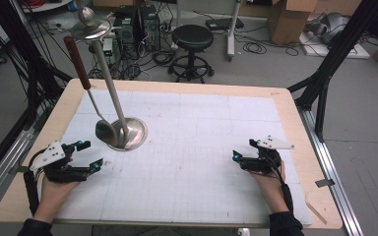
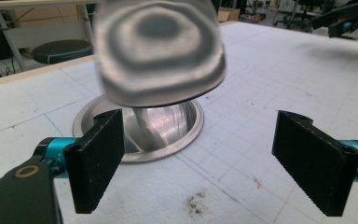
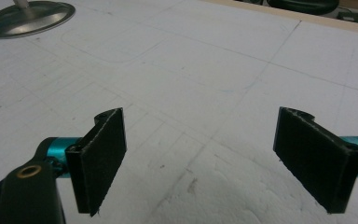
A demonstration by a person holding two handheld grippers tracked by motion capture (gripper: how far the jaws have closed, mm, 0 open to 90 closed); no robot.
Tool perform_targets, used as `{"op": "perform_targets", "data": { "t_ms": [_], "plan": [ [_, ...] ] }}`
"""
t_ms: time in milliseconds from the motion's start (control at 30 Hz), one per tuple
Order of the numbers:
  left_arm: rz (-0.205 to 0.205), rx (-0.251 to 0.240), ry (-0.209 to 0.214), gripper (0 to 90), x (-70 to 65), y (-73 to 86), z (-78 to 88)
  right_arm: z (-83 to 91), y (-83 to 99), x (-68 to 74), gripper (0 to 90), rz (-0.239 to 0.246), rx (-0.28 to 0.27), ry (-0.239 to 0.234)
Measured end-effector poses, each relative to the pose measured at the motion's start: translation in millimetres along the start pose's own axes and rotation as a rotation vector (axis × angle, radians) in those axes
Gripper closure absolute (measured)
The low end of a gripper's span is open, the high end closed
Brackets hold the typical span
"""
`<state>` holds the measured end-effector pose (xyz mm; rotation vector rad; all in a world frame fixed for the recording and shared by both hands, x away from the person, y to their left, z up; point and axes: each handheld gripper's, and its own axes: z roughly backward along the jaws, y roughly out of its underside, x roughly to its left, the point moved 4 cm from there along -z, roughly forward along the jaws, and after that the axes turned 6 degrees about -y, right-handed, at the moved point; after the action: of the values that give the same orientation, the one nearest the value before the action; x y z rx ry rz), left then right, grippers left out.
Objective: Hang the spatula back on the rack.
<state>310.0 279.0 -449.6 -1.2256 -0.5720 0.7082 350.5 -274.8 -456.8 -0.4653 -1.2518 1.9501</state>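
Both my tongs stand open and empty on the desk (image 1: 187,196), left tongs (image 1: 89,155) just beside the ladle (image 1: 105,132) hanging at the steel stand (image 1: 128,132), right tongs (image 1: 242,150) well apart

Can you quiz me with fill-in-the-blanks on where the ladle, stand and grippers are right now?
1. The ladle hangs on a metal stand with a ____ base.
2. The ladle's handle grip is ____ in colour.
3. The left gripper has its jaws ____, with nothing between them.
4. The gripper nearest the ladle's bowl is the ____ one.

Missing words: round; red; open; left
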Motion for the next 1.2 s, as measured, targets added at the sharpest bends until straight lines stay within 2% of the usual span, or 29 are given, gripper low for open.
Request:
{"op": "perform_targets", "data": {
  "t_ms": [133,200,400,733,1200],
  "plan": [
    [0.01,0.031,0.014,17.6,1.2,4.1,-2.5,4.5,6.7,-6.0,16.3,-0.011,0.007,0.018],
    [0.014,0.022,0.018,17.4,0.9,3.8,-2.0,4.5,9.4,-8.9,16.3,-0.024,0.013,0.027],
    [0.033,0.037,0.032,16.2,1.9,5.9,-2.8,3.7,11.6,-12.9,16.5,-0.054,0.014,0.027],
    [0.046,0.039,0.038,14.4,3.0,6.6,-2.4,3.3,12.0,-13.9,16.5,-0.058,0.018,0.03],
    [0.043,0.039,0.029,14.2,3.3,6.7,-2.5,3.4,12.0,-13.5,16.5,-0.061,0.017,0.032]
  ]
}}
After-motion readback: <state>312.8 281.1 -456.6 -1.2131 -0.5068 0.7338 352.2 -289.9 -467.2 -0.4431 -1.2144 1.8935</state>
